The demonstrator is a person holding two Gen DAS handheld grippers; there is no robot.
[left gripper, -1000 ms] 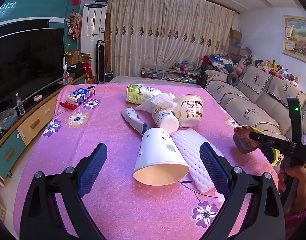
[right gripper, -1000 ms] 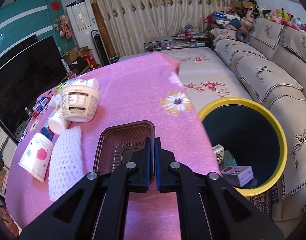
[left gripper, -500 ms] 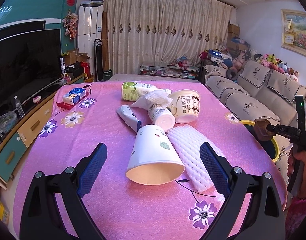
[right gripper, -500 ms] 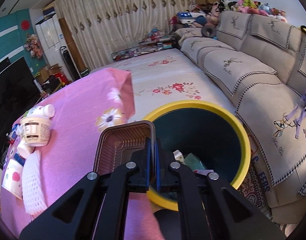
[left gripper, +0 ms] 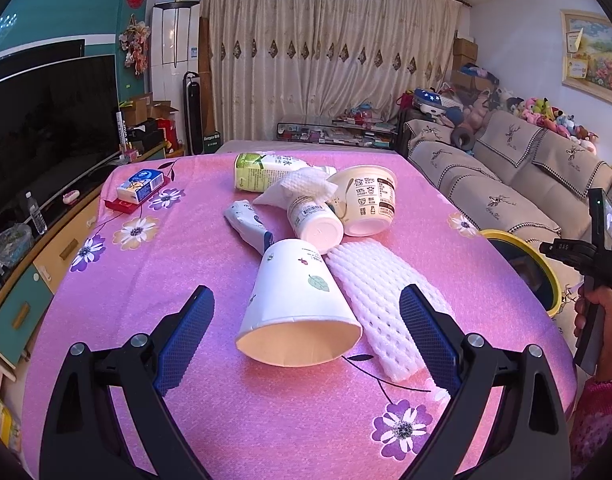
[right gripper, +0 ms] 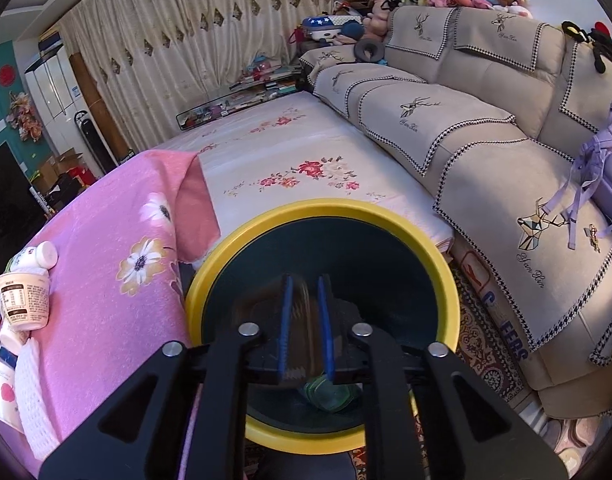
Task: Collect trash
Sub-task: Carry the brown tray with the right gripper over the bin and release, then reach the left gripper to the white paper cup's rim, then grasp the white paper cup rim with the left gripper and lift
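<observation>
the right gripper [right gripper: 306, 326] hangs over the yellow-rimmed bin [right gripper: 438, 256], its fingers just parted a little, a blurred brown tray [right gripper: 304, 312] loose between them. the left gripper [left gripper: 306, 316] waits wide around a paper cup [left gripper: 298, 304] on the bench [left gripper: 146, 280].

Both views evenly lit by soft daylight through the drawn cream curtains [left gripper: 330, 56]; shadows faint. Strong fisheye bending, black vignette at corners. Left view sharp, pink cloth-covered counter [left gripper: 194, 280] slightly overexposed. Right view: motion-blurred brown plastic tray [right gripper: 304, 312] between the right gripper [right gripper: 305, 328] pads; surroundings crisp.
</observation>
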